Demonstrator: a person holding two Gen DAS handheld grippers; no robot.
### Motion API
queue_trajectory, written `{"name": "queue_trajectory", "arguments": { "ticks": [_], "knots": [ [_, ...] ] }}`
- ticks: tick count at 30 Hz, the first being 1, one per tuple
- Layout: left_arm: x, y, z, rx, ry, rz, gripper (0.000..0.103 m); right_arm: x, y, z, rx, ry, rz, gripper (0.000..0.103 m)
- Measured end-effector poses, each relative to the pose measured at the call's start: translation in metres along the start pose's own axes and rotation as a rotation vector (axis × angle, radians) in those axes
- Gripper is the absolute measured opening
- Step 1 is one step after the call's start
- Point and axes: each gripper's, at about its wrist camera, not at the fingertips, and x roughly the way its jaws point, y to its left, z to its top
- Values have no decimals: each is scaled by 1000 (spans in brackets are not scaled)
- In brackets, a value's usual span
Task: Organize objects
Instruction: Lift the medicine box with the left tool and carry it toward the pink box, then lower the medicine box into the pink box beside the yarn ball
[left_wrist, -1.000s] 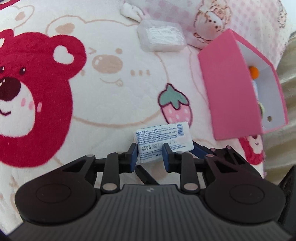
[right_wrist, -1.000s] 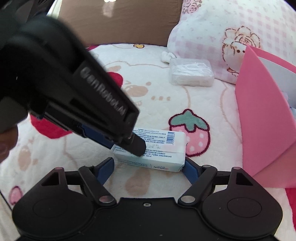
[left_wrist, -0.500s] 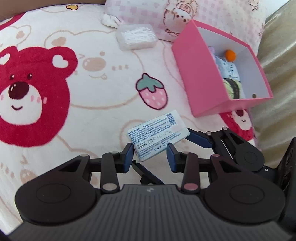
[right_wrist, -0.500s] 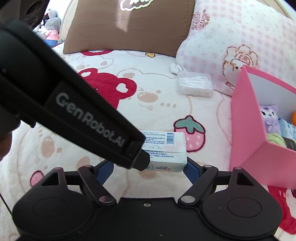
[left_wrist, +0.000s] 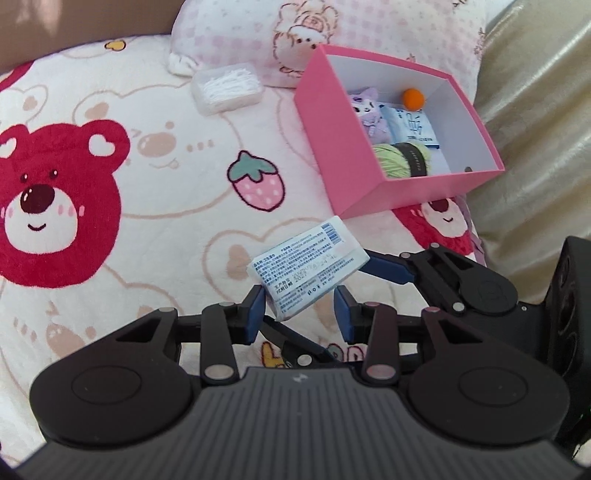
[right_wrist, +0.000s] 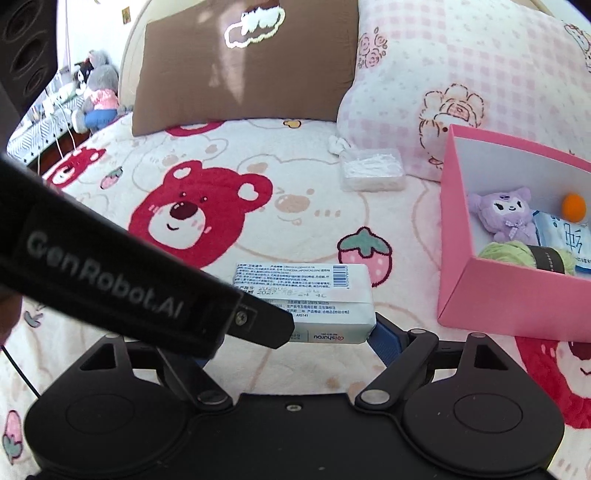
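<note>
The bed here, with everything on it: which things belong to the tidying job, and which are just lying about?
In the job:
white rectangular wet-wipe pack, held in the right gripper
open pink cardboard box
clear plastic box of white cotton swabs

Lying about:
pink checked pillow
brown pillow
bear-print blanket

A fleecy bedspread (right_wrist: 295, 155) printed with red bears and strawberries covers the bed. At the head of the bed lean a brown pillow (right_wrist: 240, 70) and, beside it, a pink checked pillow (right_wrist: 461, 74). Past the bed's far left corner, plush toys (right_wrist: 98, 92) sit on a patterned surface with white cables.
</note>
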Motion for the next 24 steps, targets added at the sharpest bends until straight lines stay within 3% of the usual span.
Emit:
{"name": "queue_trajectory", "arguments": {
  "ticks": [24],
  "knots": [
    [-40, -76, 6, 168, -46, -53, 41, -66, -15, 7, -31, -64, -121, 86]
  ]
}}
